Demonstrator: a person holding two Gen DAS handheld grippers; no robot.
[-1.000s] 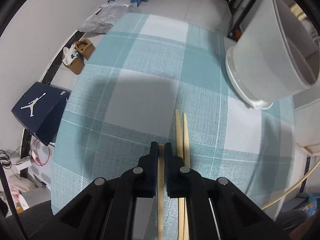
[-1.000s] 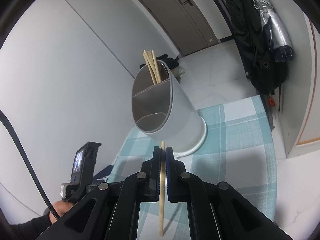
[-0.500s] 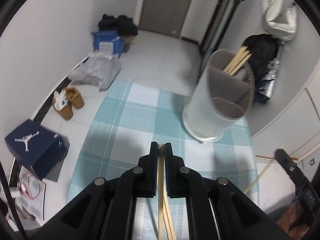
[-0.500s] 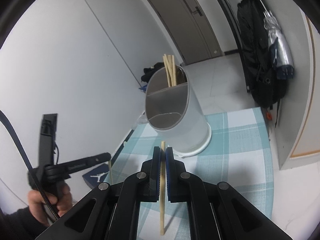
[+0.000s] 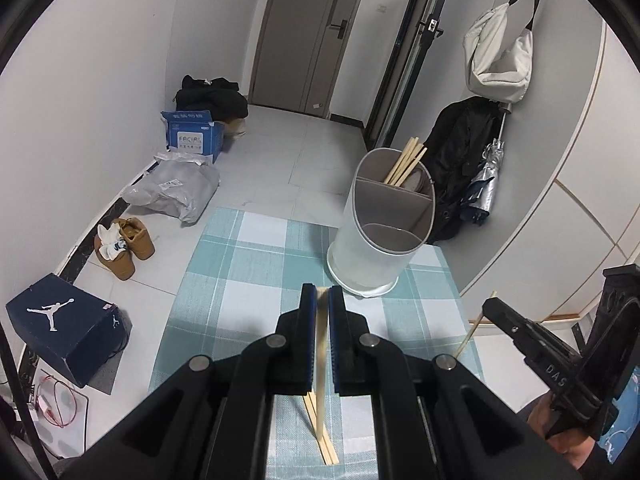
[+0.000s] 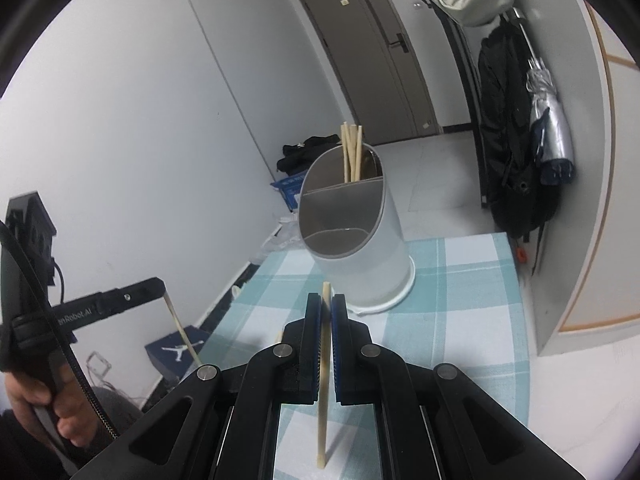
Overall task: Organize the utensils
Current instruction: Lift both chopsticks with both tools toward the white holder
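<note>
Left gripper [image 5: 322,300], low centre of its frame, is clamped on one chopstick [image 5: 320,364] raised above the checked tablecloth [image 5: 240,280]. Two loose chopsticks [image 5: 328,444] lie on the cloth beneath it. Right gripper [image 6: 327,308] pinches a second chopstick [image 6: 323,392] upright. The white utensil holder [image 6: 372,248], mid-frame, stands on the cloth; its rear compartment contains several chopsticks [image 6: 351,152].

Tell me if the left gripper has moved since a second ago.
Yes. The left gripper has lifted up and back from the checked tablecloth; the white holder now looks smaller and farther off.
</note>
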